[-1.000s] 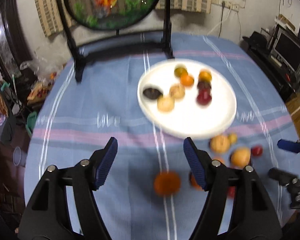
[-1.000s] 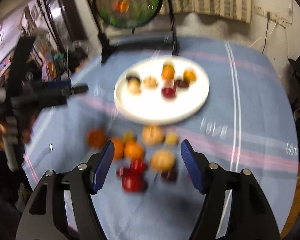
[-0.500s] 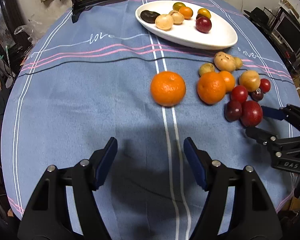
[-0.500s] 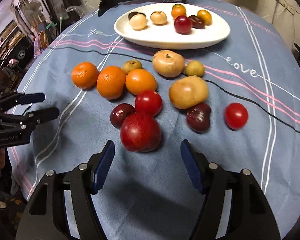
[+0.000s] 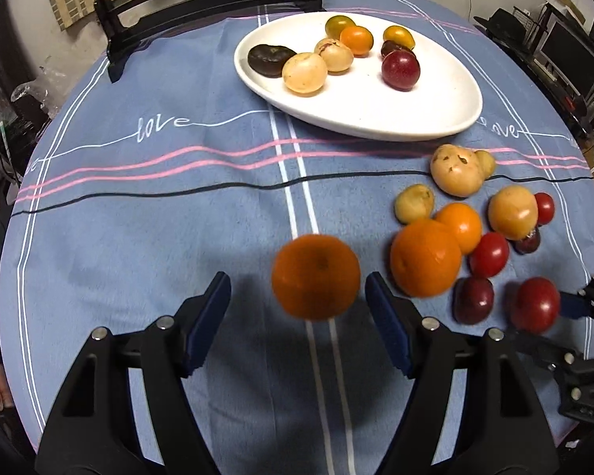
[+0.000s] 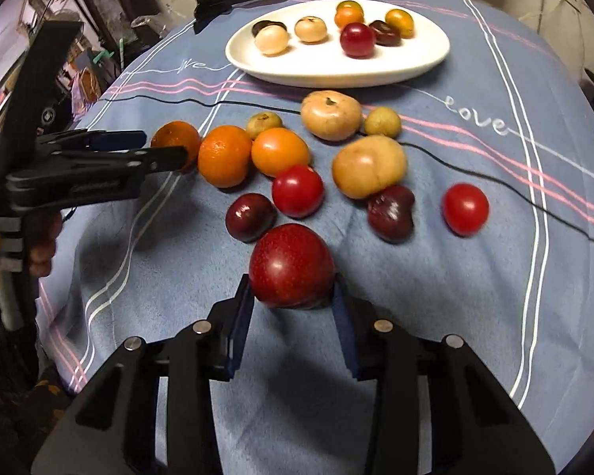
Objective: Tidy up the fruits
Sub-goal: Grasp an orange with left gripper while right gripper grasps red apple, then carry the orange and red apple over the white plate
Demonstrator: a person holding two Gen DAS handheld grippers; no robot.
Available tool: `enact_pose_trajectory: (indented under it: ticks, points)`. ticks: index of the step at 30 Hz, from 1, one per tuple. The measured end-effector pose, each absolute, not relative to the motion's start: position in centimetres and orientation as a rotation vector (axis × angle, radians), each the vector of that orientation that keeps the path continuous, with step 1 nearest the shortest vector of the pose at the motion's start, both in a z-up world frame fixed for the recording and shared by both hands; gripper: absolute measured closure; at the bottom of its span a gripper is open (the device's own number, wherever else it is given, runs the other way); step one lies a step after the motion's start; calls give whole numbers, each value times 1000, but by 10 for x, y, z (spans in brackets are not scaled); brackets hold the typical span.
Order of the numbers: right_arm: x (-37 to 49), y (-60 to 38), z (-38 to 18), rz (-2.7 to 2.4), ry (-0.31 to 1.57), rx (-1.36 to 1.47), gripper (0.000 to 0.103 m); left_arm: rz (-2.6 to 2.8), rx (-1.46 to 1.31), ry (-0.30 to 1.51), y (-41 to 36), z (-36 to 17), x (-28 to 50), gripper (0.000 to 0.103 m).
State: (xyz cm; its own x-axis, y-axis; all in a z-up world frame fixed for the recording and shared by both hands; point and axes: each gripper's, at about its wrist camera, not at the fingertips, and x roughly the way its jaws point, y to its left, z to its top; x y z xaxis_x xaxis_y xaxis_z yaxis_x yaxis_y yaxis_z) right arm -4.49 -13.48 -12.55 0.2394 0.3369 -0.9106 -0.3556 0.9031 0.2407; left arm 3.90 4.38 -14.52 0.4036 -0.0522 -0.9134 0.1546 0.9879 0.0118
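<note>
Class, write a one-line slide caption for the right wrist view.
Right tool closing around a large red fruit on the blue tablecloth, white plate beyond.

We see the plate (image 6: 423, 63) at the table's (image 5: 138, 217) far side with fruit on it. Nearer us, loose fruit lies clustered on the cloth; one orange (image 5: 316, 277) sits apart, left of the rest.

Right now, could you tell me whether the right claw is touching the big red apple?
Touching. The right wrist view shows the right claw, which has just been closing, with both pads pressed against the sides of the red apple.
</note>
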Motion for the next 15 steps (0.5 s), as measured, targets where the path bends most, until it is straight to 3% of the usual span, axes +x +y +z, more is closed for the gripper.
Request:
enact_pose_trajectory:
  ticks: [2, 5, 6, 15]
  points:
    - [-46, -137, -125, 472, 1246, -2, 63, -135, 102, 1151, 44, -147, 43, 32]
    - [-46, -137, -127, 472, 1251, 7, 63, -171, 96, 1162, 42, -149, 46, 54]
    - [-46, -137, -128, 470, 1253, 7, 63, -175, 96, 1161, 40, -149, 45, 57]
    - [-52, -135, -128, 471, 1263, 4, 63, -184, 125, 1153, 30, -141, 29, 57]
